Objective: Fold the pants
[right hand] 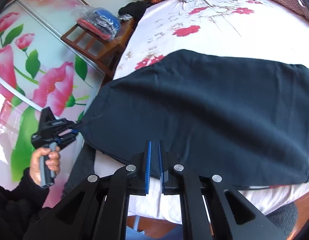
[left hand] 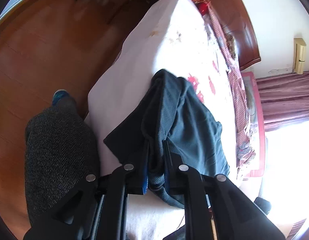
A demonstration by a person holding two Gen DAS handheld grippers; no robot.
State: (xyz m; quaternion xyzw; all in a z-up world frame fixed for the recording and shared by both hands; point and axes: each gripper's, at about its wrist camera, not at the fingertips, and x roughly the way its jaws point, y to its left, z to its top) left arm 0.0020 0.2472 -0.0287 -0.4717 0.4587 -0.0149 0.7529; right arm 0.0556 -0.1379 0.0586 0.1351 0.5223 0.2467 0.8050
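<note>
The dark teal pants (right hand: 204, 108) lie folded on the flowered bed sheet (right hand: 194, 16), near the bed's front edge. My left gripper (left hand: 156, 142) is shut on a bunched corner of the pants (left hand: 174, 116) and holds it lifted off the bed. It also shows at the left of the right wrist view (right hand: 74, 129), pulling the pants' left corner. My right gripper (right hand: 155, 143) is nearly shut at the pants' near edge, with a narrow gap between its blue pads (right hand: 149, 160); whether it pinches cloth is unclear.
A wooden floor (left hand: 44, 50) lies left of the bed. A wooden stool (right hand: 94, 40) with a plastic-wrapped bundle (right hand: 100, 23) stands by a flowered wardrobe door (right hand: 24, 60). A red patterned blanket (left hand: 240, 100) runs along the bed's far side. My leg (left hand: 58, 150) stands by the bed.
</note>
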